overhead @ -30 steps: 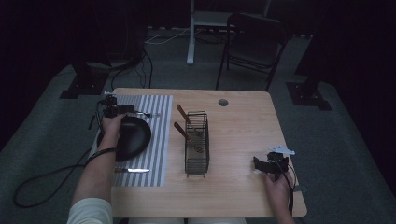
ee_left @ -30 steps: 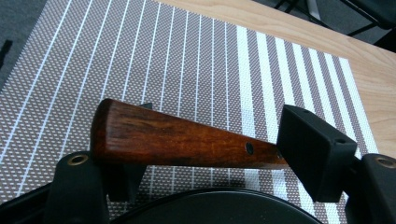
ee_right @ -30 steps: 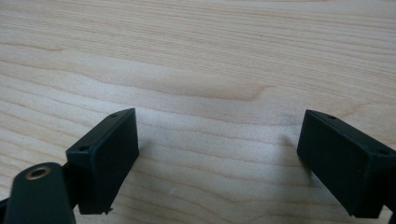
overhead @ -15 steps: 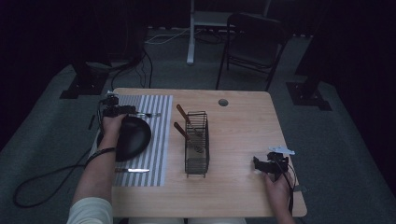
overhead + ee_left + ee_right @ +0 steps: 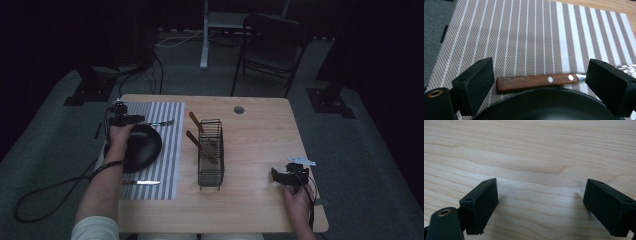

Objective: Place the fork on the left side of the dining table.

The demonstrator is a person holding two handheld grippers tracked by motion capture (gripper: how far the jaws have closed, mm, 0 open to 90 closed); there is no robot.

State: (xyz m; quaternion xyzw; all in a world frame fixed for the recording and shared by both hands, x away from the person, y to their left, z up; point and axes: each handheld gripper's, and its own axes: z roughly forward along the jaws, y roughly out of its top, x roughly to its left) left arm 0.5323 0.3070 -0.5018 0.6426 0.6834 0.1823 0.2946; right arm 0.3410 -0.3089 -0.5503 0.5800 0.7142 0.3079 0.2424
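Note:
A fork with a brown wooden handle (image 5: pixel 536 81) lies flat on the striped placemat (image 5: pixel 529 37), just past the rim of a black plate (image 5: pixel 544 105). My left gripper (image 5: pixel 540 73) is open, one jaw at each end of the handle, not touching it. From above, the left gripper (image 5: pixel 125 120) hovers at the plate's far edge, with the fork (image 5: pixel 161 122) pointing right. A knife (image 5: pixel 141 182) rests on the placemat (image 5: pixel 167 150) near the plate (image 5: pixel 142 147). The right gripper (image 5: pixel 540 202) is open over bare wood, seen at the table's front right as the right gripper (image 5: pixel 286 176).
A black wire basket (image 5: pixel 210 155) stands mid-table with two wooden-handled utensils (image 5: pixel 197 125) sticking out. The wooden table (image 5: pixel 260 145) has a round cable hole (image 5: pixel 239 109) at the back. A chair (image 5: pixel 270 45) and stand bases are on the floor behind.

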